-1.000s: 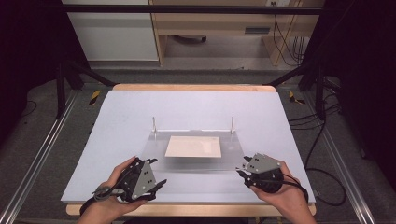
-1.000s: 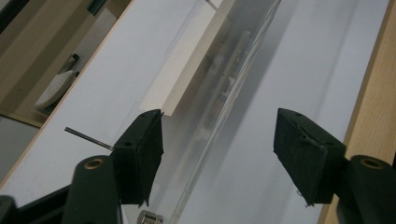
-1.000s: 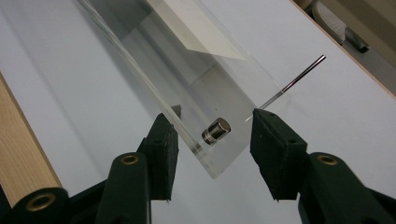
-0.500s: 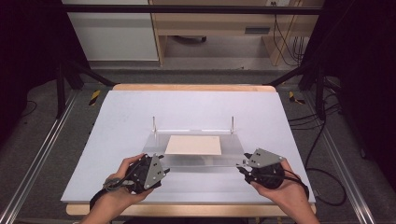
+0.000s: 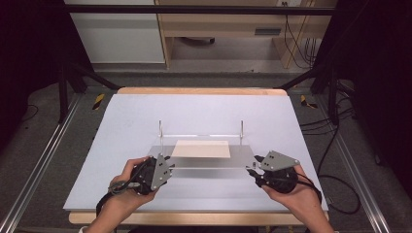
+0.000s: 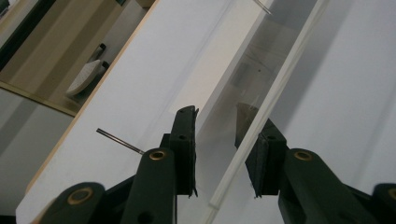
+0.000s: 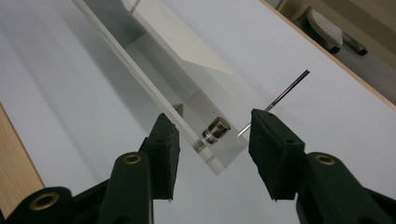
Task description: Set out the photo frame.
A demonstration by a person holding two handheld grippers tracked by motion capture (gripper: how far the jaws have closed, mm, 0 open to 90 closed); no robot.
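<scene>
The clear acrylic plate (image 5: 206, 158) is set at the white table's (image 5: 204, 116) near middle. Its left end is straddled by the left gripper (image 6: 223, 154), whose jaws have just been closing; its right corner lies between the right gripper's (image 7: 212, 156) parted, untouching jaws.

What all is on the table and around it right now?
Acrylic plate: one, clear, near middle of table, raised on a metal standoff.
Card: one, cream, under the plate.
Pins: two, thin metal, upright at the plate's far corners.
Table: one, white top, wood edge.
Cabinet: one, white, beyond table.
Left gripper: black jaws have just been closing, straddling the plate's edge.
Right gripper: black jaws open around the plate's corner.
</scene>
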